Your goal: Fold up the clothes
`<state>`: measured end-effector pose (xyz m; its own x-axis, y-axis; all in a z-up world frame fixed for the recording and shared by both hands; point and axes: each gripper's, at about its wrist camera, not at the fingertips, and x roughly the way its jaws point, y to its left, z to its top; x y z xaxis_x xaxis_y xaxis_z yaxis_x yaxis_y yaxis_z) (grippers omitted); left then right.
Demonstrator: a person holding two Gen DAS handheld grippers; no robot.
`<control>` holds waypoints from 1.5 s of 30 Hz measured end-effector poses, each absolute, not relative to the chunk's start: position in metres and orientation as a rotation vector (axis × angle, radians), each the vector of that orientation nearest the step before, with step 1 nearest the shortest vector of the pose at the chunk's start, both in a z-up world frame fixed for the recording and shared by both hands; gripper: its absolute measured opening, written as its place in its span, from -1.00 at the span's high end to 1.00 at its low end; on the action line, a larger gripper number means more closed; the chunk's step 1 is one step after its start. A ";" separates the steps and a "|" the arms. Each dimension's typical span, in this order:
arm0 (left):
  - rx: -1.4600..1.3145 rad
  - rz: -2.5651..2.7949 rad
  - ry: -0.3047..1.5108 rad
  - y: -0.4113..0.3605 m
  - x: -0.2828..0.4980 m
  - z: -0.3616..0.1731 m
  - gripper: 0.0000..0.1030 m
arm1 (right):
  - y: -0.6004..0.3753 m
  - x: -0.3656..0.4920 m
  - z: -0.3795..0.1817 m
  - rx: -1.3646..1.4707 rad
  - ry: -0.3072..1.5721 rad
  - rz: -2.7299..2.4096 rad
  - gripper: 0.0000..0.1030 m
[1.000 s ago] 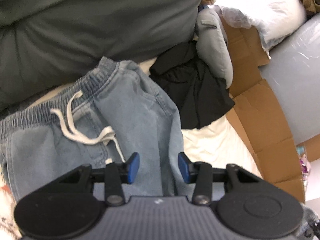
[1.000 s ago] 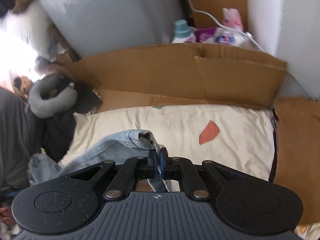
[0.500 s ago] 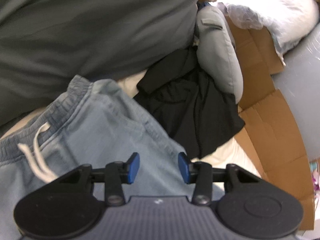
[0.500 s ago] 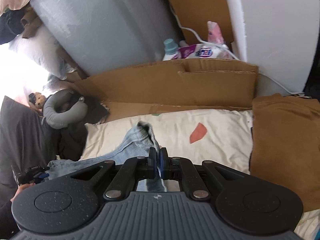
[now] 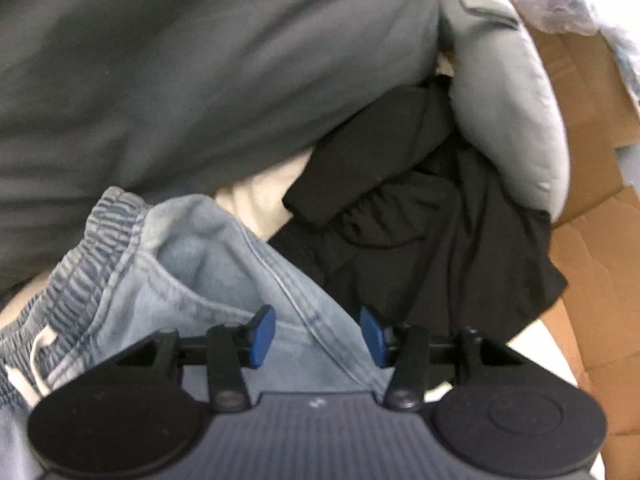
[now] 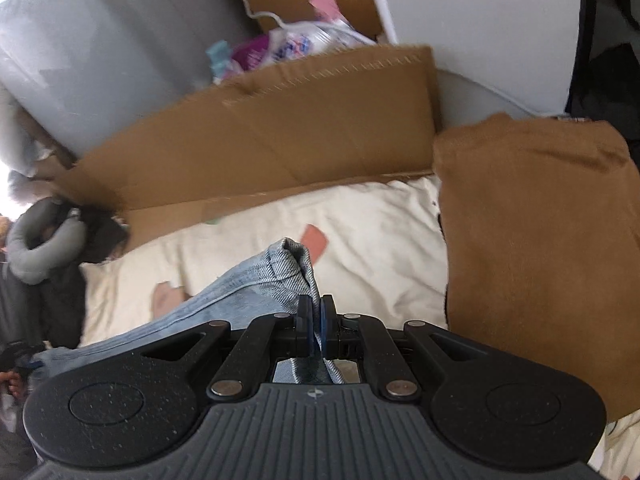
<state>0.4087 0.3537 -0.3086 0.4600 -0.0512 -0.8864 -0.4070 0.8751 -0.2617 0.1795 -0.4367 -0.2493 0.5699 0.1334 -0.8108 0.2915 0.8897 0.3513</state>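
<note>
Jeans [image 5: 224,280] — pale denim, elastic waistband, white drawstring [image 5: 38,360] — spread across a cream sheet [image 6: 380,232] on the bed, waist end under the left gripper [image 5: 316,332], leg end at the right gripper [image 6: 316,328].

Left gripper: jaws about half apart and opening, pointing steeply down over the side seam near the waist. Denim lies between the blue pads [image 5: 260,336], but they do not press it; nothing held. Judged to be lining up for a pinch at the waist edge so both ends can be carried together.

Right gripper: jaws fully closed, pinching a fold of denim at the hem [image 6: 288,260], which stands up in a peak just ahead of the pads — held there, presumably, to draw the leg over toward the waist.

Black garment [image 5: 420,232]: crumpled ahead and right of the left gripper, touching the jeans' edge; likely awaiting its turn.

Grey cushion [image 5: 508,112]: beyond the black garment.

Brown cloth [image 6: 540,248]: flat, right of the right gripper.

Cardboard [image 6: 280,136]: propped ahead of the right gripper, bordering the sheet.
</note>
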 end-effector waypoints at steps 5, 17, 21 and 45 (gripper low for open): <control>-0.419 0.223 1.104 0.350 0.419 -0.329 0.01 | -0.443 0.187 -0.290 0.435 0.983 -0.124 0.97; -0.393 0.201 1.142 0.353 0.422 -0.349 0.35 | -0.426 0.213 -0.388 0.310 0.978 -0.110 0.80; -0.396 0.196 1.162 0.354 0.423 -0.352 0.34 | -0.417 0.222 -0.392 0.216 0.986 -0.092 0.15; -0.483 0.228 1.063 0.363 0.420 -0.324 0.94 | -0.430 0.255 -0.394 0.251 0.851 -0.125 0.88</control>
<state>0.4203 0.3631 -0.3243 0.4756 -0.0494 -0.8783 -0.4059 0.8734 -0.2690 0.2550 -0.4300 -0.3937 0.6540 -0.0086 -0.7564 0.2084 0.9633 0.1693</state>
